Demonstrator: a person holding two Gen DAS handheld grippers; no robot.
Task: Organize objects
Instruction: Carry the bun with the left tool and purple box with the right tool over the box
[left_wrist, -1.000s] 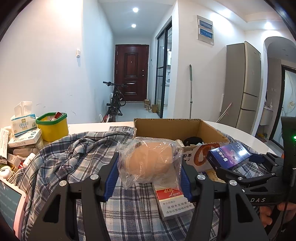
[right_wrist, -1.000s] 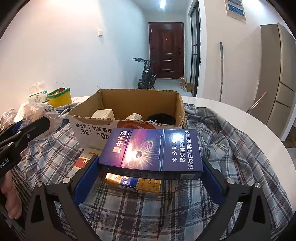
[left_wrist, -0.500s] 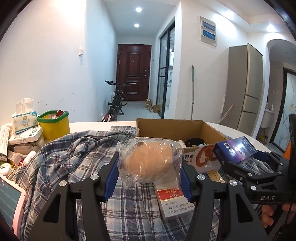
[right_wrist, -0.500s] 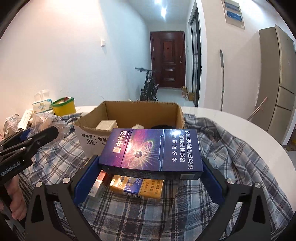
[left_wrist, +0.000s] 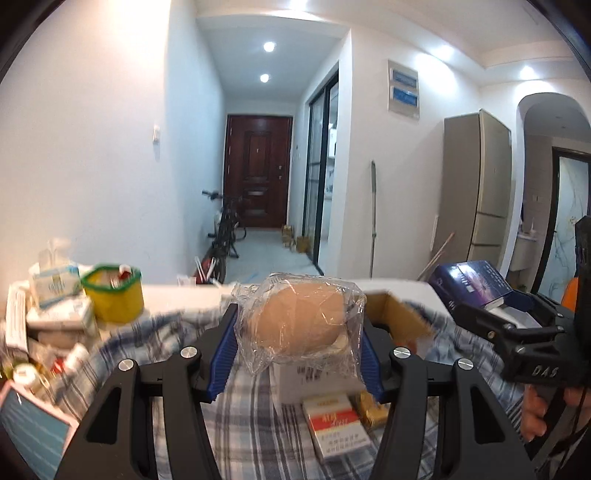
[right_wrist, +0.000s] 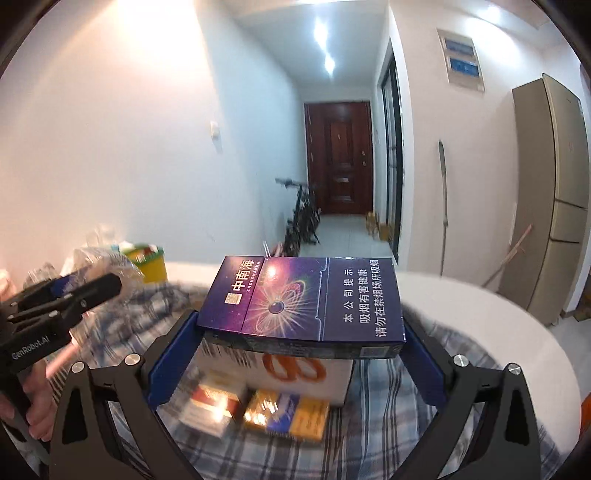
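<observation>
Left wrist view, from left to right: a heap of small boxes and a tissue pack (left_wrist: 53, 286) sits at the worktop's left edge, with a yellow tub (left_wrist: 112, 295) rimmed in green just beside it. A plaid cloth (left_wrist: 251, 417) covers the worktop (left_wrist: 184, 295) in front. At the middle, the left claw (left_wrist: 297, 345) is closed on a bun wrapped in clear plastic (left_wrist: 299, 323), its blue pads pressing both sides of the wrapping and holding it above the cloth. Behind and below the bun stands a cardboard box (left_wrist: 400, 319), open at the top, and a red and white cigarette pack (left_wrist: 334, 424) lies flat on the cloth near its front, with a yellow pack (left_wrist: 373, 408) touching it on the right. Further right the right claw (left_wrist: 491, 295) appears from the side, carrying a dark blue cigarette carton (left_wrist: 471, 280), with a hand (left_wrist: 535, 413) on its grip. Right wrist view shows the left claw at far left with crinkled plastic at its tip, then the right claw (right_wrist: 299, 343) clamped on the blue carton (right_wrist: 303, 299) by its short ends, held flat above the box front (right_wrist: 295, 373) and the packs on the cloth.
</observation>
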